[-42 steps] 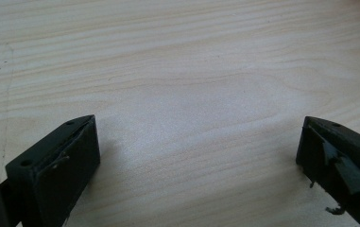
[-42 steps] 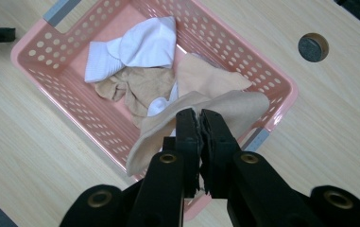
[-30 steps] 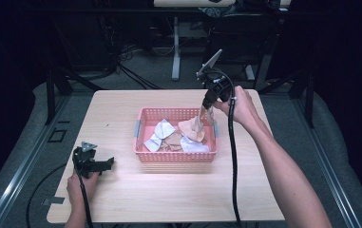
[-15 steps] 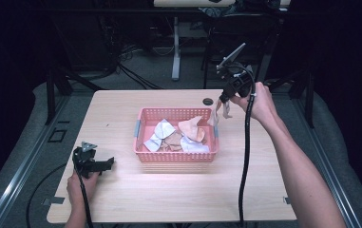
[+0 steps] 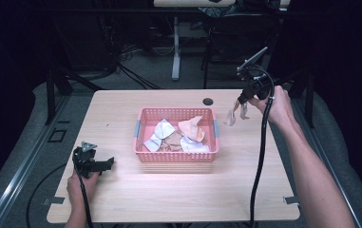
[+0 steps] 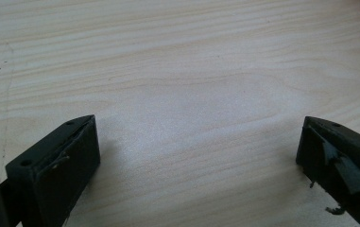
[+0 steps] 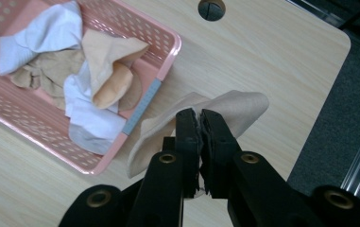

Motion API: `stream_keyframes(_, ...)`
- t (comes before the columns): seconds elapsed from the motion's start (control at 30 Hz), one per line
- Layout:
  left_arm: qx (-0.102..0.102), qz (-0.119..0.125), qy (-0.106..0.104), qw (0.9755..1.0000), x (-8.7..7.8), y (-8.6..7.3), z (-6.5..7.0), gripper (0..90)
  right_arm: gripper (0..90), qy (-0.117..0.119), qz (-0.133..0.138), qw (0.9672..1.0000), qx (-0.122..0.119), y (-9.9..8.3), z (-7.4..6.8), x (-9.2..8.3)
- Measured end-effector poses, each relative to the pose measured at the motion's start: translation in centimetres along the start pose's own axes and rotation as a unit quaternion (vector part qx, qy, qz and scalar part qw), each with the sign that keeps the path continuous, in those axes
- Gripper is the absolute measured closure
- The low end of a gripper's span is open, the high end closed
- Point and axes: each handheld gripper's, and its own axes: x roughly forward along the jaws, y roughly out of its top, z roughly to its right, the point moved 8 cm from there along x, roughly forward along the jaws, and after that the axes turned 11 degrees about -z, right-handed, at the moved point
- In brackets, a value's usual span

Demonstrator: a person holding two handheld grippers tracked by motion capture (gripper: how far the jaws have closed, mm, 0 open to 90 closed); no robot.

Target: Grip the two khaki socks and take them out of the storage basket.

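A pink perforated basket sits mid-table and holds several crumpled white and beige socks. My right gripper hangs above the table to the right of the basket, shut on a beige sock that dangles from its jaws. In the right gripper view the jaws pinch that beige sock over bare wood beside the basket. My left gripper rests low at the table's front left, open, with only bare tabletop between its jaws.
A round cable hole lies in the tabletop behind the basket. The right gripper's cable trails down across the right side of the table. Dark floor, desk legs and cables lie beyond the far edge.
My right gripper has carried the beige sock out of the basket and to the right, past its rim. The left gripper has stayed put.
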Motion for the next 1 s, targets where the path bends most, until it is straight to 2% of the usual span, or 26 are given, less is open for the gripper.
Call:
stream_keyframes(0.13,-0.001,0.0,0.0,1.0,0.0,0.0,0.0,0.2,85.9,-0.005,-0.006,1.0,0.005,-0.4,0.6,0.8)
stream_keyframes(0.33,-0.001,0.0,0.0,1.0,0.0,0.0,0.0,0.2,85.8,-0.007,-0.022,0.9996,0.019,-1.3,1.5,3.8)
stream_keyframes(0.47,-0.001,0.0,0.0,1.0,0.0,0.0,0.0,0.2,85.7,-0.003,-0.035,0.999,0.027,-1.9,2.1,5.6)
stream_keyframes(0.5,-0.001,0.0,0.0,1.0,0.0,0.0,0.0,0.2,85.7,-0.003,-0.035,0.999,0.027,-1.9,2.1,5.6)
stream_keyframes(0.53,-0.001,0.0,0.0,1.0,0.0,0.0,0.0,0.2,85.7,0.004,-0.041,0.9985,0.035,-2.2,2.4,6.4)
stream_keyframes(0.7,-0.001,0.0,0.0,1.0,0.0,0.0,0.0,0.2,85.6,0.009,-0.044,0.9976,0.052,-2.6,2.9,8.0)
stream_keyframes(0.73,-0.001,0.0,0.0,1.0,0.0,0.0,0.0,0.2,85.6,0.01,-0.054,0.9973,0.047,-2.8,3.0,8.2)
stream_keyframes(0.9,-0.001,0.0,0.0,1.0,0.0,0.0,0.0,0.2,85.5,0.014,-0.063,0.9964,0.055,-3.2,3.3,9.3)
stream_keyframes(1.0,-0.001,0.0,0.0,1.0,0.0,0.0,0.0,0.2,85.4,0.021,-0.07,0.9954,0.061,-3.5,3.6,10.6)
